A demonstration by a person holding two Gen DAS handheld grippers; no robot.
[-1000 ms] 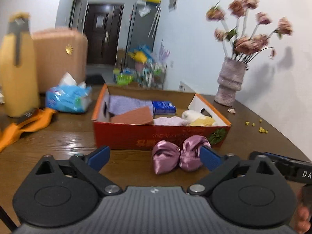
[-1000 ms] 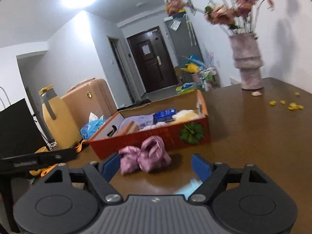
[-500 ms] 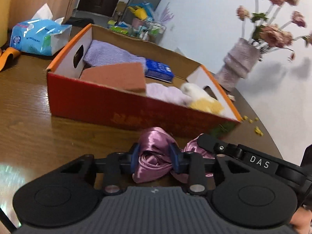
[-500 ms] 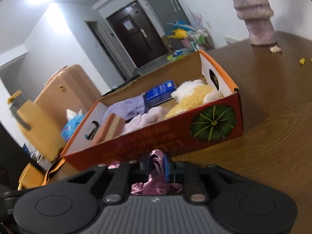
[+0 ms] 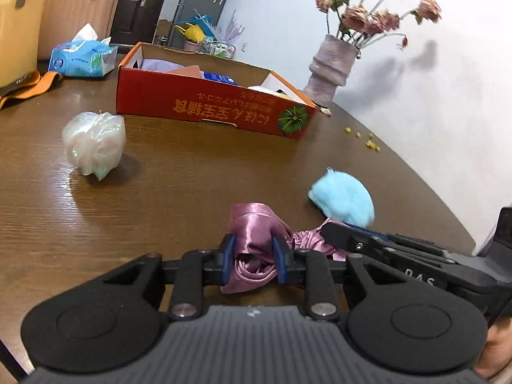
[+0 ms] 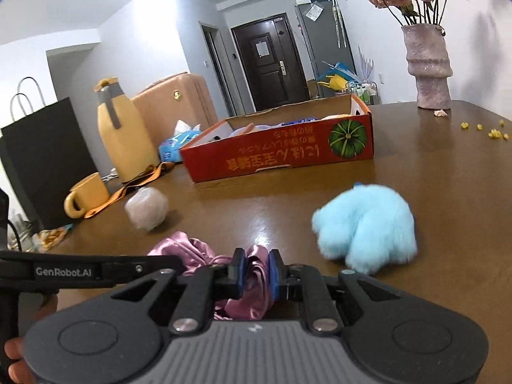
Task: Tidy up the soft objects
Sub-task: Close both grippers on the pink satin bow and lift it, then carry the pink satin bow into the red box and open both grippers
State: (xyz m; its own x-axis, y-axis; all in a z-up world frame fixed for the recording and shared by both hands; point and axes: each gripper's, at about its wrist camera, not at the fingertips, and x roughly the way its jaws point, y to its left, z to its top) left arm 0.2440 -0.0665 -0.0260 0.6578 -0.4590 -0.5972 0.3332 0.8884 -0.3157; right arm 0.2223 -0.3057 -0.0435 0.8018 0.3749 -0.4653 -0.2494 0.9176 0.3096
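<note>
Satin cloth [image 5: 252, 230] – pink; fluffy ball [image 6: 368, 227] – light blue; box [image 6: 288, 153] – red, green pumpkin print.

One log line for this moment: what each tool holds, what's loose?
left tool: shut on pink cloth | right tool: shut on pink cloth | loose: blue fluff, plastic bag

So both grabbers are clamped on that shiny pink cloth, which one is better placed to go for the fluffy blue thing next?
Probably the right gripper. The fluffy blue thing lies just ahead and to its right, while in the left view it sits beyond the right gripper's arm. Either must first let go of the pink cloth.
</note>
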